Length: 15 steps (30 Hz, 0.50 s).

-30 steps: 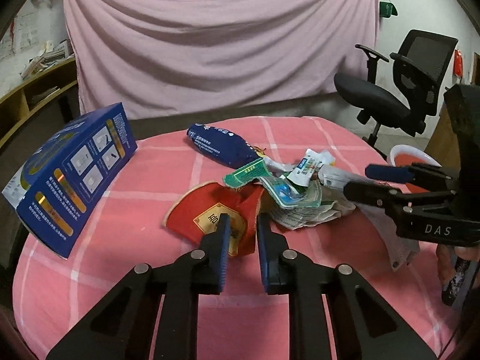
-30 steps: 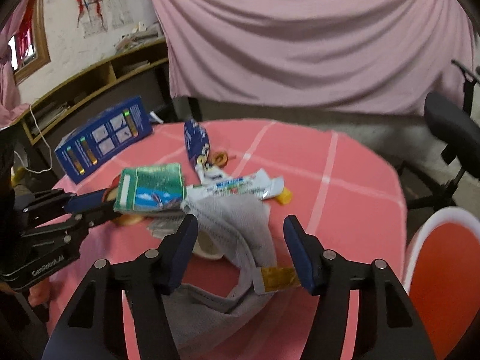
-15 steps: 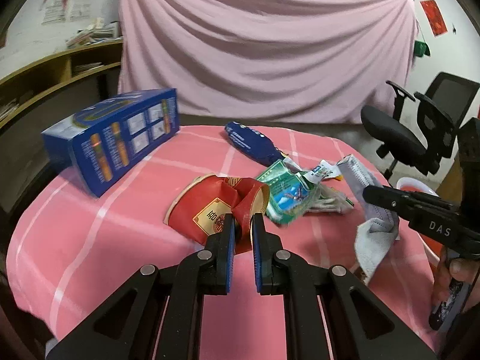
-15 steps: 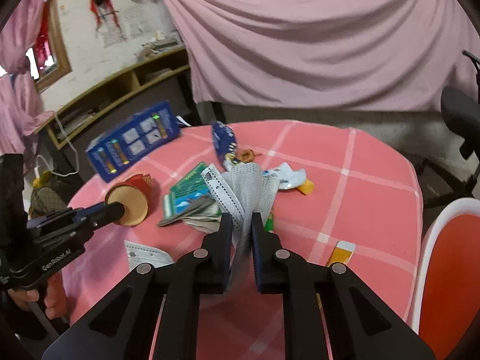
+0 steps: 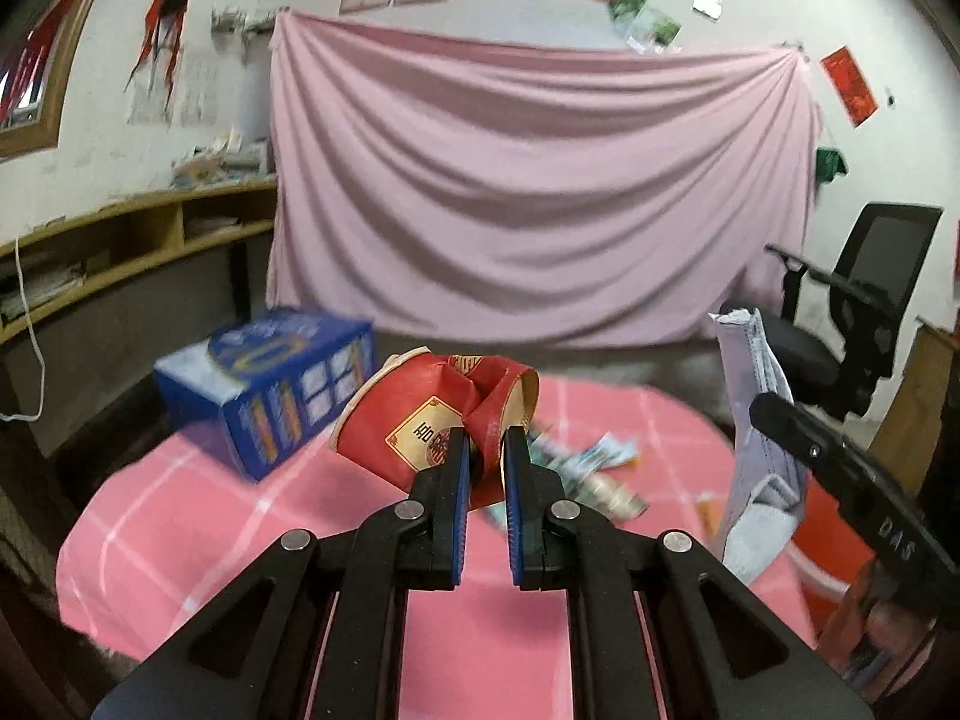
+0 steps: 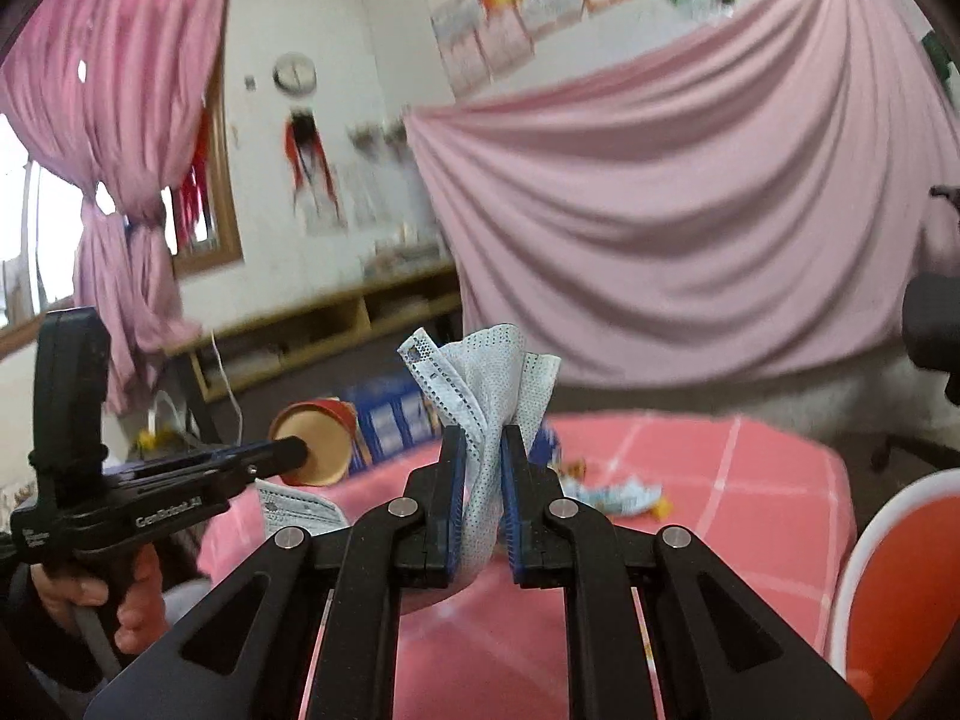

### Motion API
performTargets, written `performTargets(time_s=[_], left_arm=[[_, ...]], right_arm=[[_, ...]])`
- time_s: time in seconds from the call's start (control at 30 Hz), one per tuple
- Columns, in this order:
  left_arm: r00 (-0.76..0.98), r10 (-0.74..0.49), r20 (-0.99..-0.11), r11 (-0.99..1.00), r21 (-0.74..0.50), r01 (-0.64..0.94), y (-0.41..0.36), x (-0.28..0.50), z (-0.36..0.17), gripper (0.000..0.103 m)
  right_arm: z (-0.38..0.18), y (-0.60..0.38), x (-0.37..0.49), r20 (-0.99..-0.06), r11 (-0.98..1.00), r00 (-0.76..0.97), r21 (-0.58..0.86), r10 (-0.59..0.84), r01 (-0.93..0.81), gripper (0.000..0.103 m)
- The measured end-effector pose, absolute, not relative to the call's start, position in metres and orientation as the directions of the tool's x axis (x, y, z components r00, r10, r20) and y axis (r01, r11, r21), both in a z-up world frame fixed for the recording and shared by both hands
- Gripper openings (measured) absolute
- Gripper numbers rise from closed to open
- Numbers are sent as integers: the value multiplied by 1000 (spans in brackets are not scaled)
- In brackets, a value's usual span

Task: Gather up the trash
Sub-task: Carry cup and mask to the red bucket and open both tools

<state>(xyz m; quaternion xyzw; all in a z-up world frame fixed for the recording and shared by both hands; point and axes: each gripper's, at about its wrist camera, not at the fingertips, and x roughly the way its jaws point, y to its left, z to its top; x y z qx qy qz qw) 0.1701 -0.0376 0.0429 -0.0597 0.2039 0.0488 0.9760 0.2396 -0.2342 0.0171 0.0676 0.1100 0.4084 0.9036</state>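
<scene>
Now, left gripper (image 5: pixel 485 455): jaws clenched on crushed red paper cup (image 5: pixel 420 420), lifted off the worktop (image 5: pixel 198 510).
Right gripper (image 6: pixel 483 450): jaws clamped on crumpled face mask (image 6: pixel 480 372), raised clear.
Remaining wrappers (image 5: pixel 576 468): scattered mid-worktop.
Blue box (image 5: pixel 270 390): near the far left edge.
</scene>
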Motion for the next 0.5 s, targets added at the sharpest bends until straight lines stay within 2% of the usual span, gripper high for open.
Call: performTargets(time_s=[0.23, 0.37, 0.5], left_arm=[[957, -22, -290, 998, -66, 3, -86, 175, 74, 8], [964, -108, -243, 994, -56, 97, -125, 184, 83, 8], [945, -203, -255, 979, -43, 199, -165, 204, 82, 8]], right_arm=[[37, -282, 228, 30, 768, 788, 204, 615, -608, 10], [38, -315, 229, 55, 840, 863, 206, 502, -501, 10], [35, -347, 235, 40, 890, 917, 226, 398, -396, 10]])
